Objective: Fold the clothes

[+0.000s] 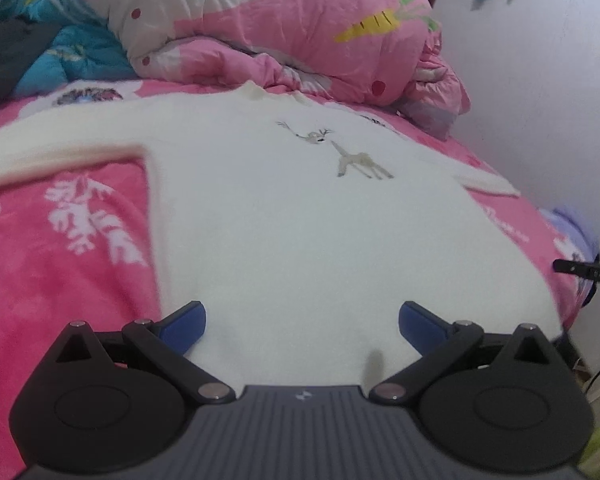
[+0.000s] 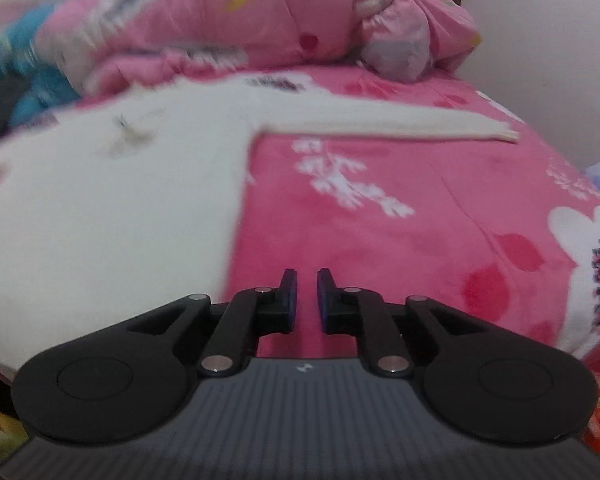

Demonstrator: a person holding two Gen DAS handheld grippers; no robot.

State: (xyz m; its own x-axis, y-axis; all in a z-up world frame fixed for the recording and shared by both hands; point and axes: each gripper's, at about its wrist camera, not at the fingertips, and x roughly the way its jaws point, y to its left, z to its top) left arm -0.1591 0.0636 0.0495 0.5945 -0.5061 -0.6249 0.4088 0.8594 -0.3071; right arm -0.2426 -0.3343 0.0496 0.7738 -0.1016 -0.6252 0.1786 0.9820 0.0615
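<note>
A white sweater [image 1: 284, 216] with small deer figures on its chest lies flat on a pink bedspread [image 1: 60, 264], sleeves spread to both sides. My left gripper [image 1: 302, 322] is open wide just above the sweater's bottom hem, holding nothing. In the right wrist view the sweater [image 2: 112, 208] fills the left half and its sleeve [image 2: 400, 120] stretches out to the right. My right gripper [image 2: 307, 292] hovers over the bare bedspread [image 2: 420, 240] just right of the sweater's side edge, jaws nearly closed with a narrow gap, holding nothing.
A bunched pink quilt [image 1: 292, 28] with carrot print and a blue quilt [image 1: 60, 52] are piled at the head of the bed. A white wall [image 1: 540, 100] runs along the bed's right side. A black gripper part [image 1: 588, 270] shows at the right edge.
</note>
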